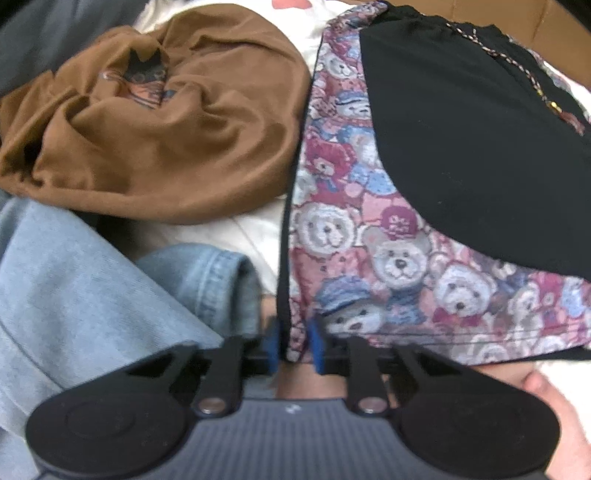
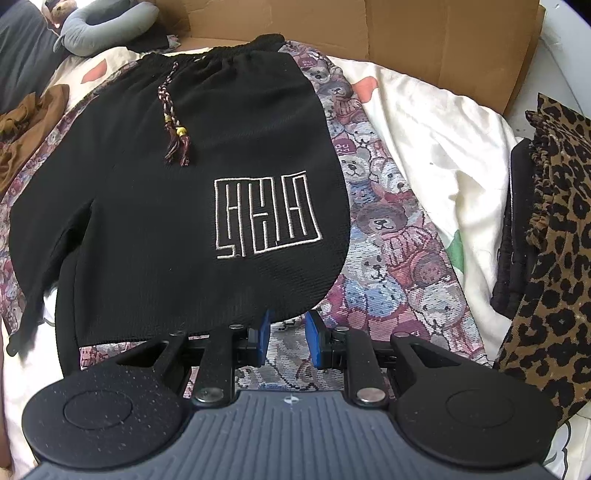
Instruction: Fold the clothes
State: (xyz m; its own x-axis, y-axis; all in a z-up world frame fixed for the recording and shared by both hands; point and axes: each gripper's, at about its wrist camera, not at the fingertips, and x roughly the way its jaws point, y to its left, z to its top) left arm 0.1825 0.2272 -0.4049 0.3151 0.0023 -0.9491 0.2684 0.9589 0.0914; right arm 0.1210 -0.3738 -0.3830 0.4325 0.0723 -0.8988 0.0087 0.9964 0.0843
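Black shorts [image 2: 166, 206] with a white stitched logo and a braided drawstring lie flat on a teddy-bear print cloth [image 2: 388, 251]. In the left wrist view my left gripper [image 1: 294, 334] is shut on the black-trimmed edge of that teddy-bear cloth [image 1: 369, 258], which runs up between the blue pads. The shorts [image 1: 461, 129] lie beyond, to the upper right. My right gripper [image 2: 289, 332] hovers at the shorts' lower hem with its blue pads apart. Only the bear cloth shows in the gap, and I see nothing pinched.
A crumpled brown garment [image 1: 166, 129] and light blue jeans [image 1: 74, 295] lie left of the left gripper. A hand [image 1: 546, 402] shows at lower right. A leopard-print garment [image 2: 554, 258] on a black folded piece [image 2: 513, 240] sits right. Cardboard [image 2: 406, 33], a grey pillow [image 2: 103, 26] and white bedding [image 2: 443, 140] lie behind.
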